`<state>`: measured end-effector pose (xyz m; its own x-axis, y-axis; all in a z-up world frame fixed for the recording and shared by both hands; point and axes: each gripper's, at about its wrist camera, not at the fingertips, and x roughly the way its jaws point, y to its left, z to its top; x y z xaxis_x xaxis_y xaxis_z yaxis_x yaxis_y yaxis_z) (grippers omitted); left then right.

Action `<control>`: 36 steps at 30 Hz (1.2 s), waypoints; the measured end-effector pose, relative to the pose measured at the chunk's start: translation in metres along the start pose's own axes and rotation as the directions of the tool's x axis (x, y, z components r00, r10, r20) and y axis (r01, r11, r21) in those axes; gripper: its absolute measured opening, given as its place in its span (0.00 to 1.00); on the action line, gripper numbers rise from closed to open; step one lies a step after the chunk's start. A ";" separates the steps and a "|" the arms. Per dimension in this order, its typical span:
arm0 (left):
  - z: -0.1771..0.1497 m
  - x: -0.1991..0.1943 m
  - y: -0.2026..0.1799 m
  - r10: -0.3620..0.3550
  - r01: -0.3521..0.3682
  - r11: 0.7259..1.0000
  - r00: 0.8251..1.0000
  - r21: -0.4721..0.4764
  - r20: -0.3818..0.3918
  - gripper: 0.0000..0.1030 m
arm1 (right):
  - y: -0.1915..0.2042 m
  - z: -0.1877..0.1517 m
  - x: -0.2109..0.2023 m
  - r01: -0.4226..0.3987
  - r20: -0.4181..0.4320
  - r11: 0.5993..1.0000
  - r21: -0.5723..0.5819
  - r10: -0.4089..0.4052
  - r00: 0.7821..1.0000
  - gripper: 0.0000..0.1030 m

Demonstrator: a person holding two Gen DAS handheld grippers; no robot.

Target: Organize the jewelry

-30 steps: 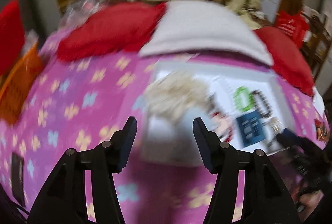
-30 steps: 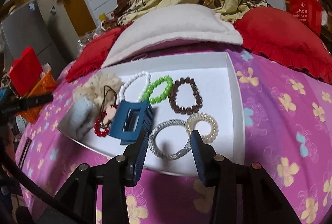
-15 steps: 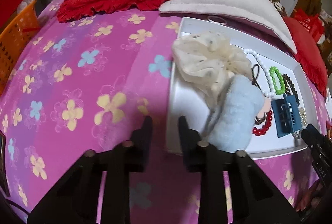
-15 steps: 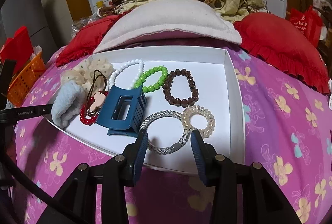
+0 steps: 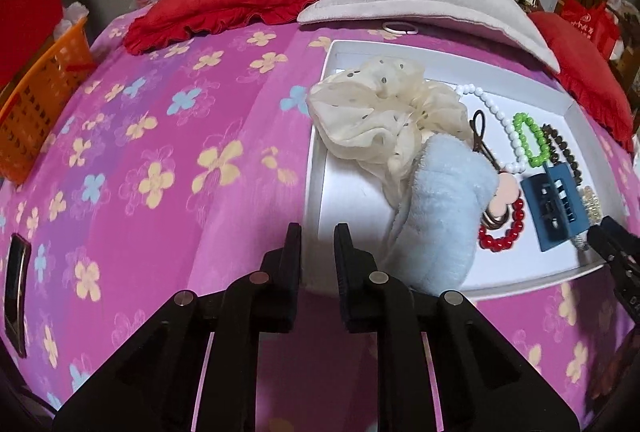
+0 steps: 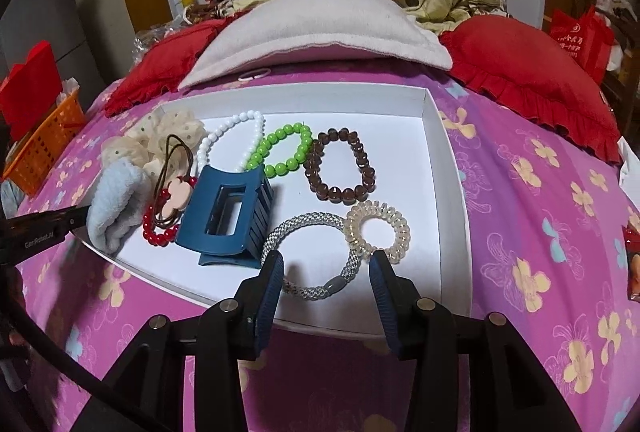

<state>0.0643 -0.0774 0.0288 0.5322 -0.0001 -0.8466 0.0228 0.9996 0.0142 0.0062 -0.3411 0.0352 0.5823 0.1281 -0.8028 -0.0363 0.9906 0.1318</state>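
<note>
White shallow tray lies on a bed with a pink flowered cover; all places below are relative to this tray.

Inside, left end: cream dotted scrunchie, pale blue fluffy scrunchie partly over it, resting against the near rim. Just right of these: brown hair tie with a pink charm on a red bead bracelet. Middle: dark blue claw clip, white bead bracelet behind it, green bead bracelet, brown bead bracelet. Near rim, right of the clip: silver mesh bracelet, touching a clear spiral hair tie.

Left hand-held gripper: jaws have just been closing, now nearly together with a narrow gap, straddling the tray's left wall near the corner; whether the pads press on it is not clear.

Right hand-held gripper: jaws apart, above the near rim, the silver mesh bracelet between them, not clamped.

Behind the tray: grey pillow, red frilled cushions. Far left: orange basket.
</note>
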 end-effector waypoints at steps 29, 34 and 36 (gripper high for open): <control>-0.137 -0.269 0.025 0.235 -0.201 0.972 0.779 -0.124 0.582 0.84 | 0.031 -0.131 -0.148 -0.043 0.117 0.985 0.168 0.023 0.993 0.51; -0.157 -0.302 0.032 0.247 -0.188 0.969 0.735 -0.161 0.631 0.92 | 0.052 -0.137 -0.172 -0.038 0.153 0.992 0.118 0.019 0.988 0.52; -0.164 -0.312 0.034 0.238 -0.174 0.971 0.733 -0.164 0.637 0.93 | 0.060 -0.138 -0.183 -0.036 0.169 0.995 0.097 0.019 0.985 0.54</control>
<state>-0.2393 -0.0394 0.2061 0.9345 0.2213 -0.2789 -0.2090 0.9752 0.0735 -0.2147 -0.2981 0.1095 0.7104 0.1369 -0.6903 0.0217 0.9762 0.2158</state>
